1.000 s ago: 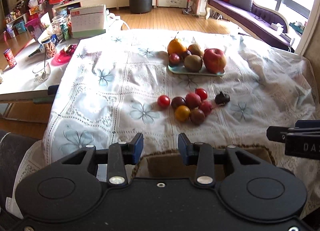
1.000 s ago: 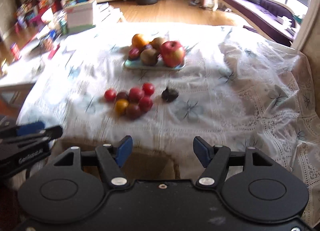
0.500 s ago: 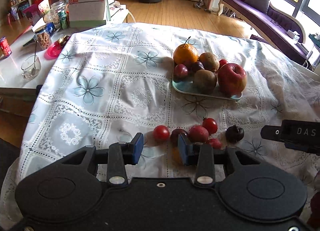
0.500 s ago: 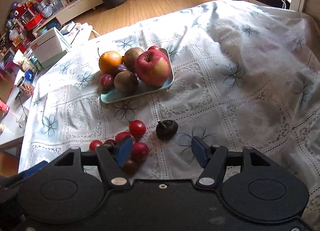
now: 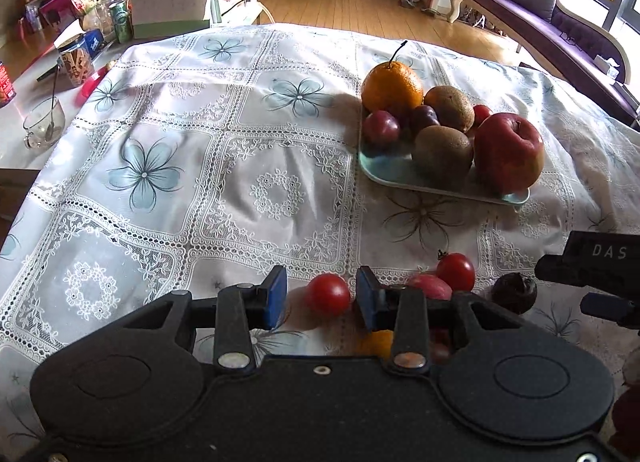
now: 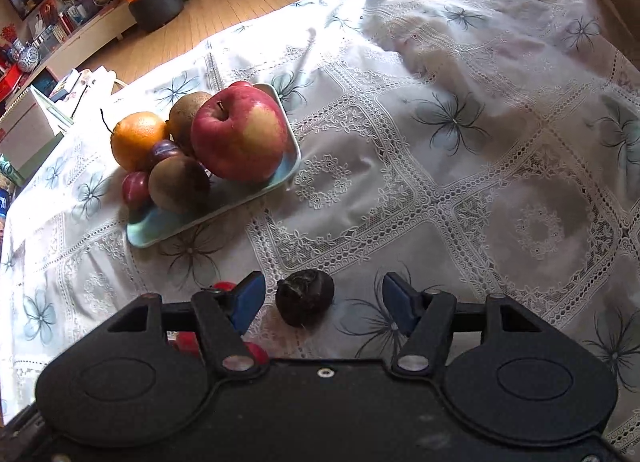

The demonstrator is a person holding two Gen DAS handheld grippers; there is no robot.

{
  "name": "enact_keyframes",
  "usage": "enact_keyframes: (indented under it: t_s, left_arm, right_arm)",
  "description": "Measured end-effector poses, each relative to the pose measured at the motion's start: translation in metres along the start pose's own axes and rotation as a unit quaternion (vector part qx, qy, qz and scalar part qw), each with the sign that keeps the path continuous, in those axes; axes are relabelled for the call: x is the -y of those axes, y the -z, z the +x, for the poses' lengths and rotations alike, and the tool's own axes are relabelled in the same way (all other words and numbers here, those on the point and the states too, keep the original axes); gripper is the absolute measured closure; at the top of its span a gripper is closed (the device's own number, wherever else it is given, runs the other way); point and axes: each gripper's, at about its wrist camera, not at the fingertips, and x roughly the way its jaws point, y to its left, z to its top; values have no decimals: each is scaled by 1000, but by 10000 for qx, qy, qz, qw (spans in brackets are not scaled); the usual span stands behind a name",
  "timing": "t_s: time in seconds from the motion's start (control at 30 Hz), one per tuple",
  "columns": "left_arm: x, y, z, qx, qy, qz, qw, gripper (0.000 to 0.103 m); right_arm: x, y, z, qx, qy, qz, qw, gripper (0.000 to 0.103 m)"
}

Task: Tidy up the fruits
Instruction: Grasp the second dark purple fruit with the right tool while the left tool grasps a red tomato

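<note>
Fruits are sitting in two spots on the lace tablecloth (image 5: 256, 166): a pale blue tray (image 5: 394, 172) is carrying an orange (image 5: 392, 87), two kiwis, a couple of plums and a big red apple (image 5: 509, 152), while loose ones are lying nearer the cameras. Left gripper (image 5: 321, 297) is hanging low with its fingers fairly wide, and a cherry tomato (image 5: 328, 295) is sitting right between them, closer to the right pad, not pinched. Right gripper (image 6: 323, 299) is spread wide too, straddling a dark wrinkly fruit (image 6: 305, 297) without touching it. More red tomatoes are peeking out beside the left finger.
</note>
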Motion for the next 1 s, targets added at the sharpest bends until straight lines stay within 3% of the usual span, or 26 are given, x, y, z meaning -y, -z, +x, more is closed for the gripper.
enact_keyframes:
  t_s: [0.17,0.5,0.77,0.8,0.83,0.87,1.0]
  left_arm:
    - [5,8,8,355,-387,306,9982,56]
    - [-11,7,30,-176,-126,-12,9998,56]
    - [-15,9,30,-203,-7,-120,9997,56]
    - [-15,8,30,-206,30,-111,9997,56]
    - [-15,9,30,-215,69,-112,9997,56]
    - [-16,8,30,-217,106,-128,9996,56]
    - [-23,8,30,-235,269,-293,9989,57]
  right_arm:
    - [-1,4,7,219,213,-234,9993,37]
    - [-15,12,32,21,423,-669,9969,36]
    - [-14,14,35,-26,318,-730,9968,40]
    - [-14,14,34,-19,273,-762,9967,45]
    - [-15,15,33,-23,149,-808,9966,62]
    - [-15,15,32,-43,-5,-852,9964,72]
    - [-19,19,26,117,11,-973,9952,79]
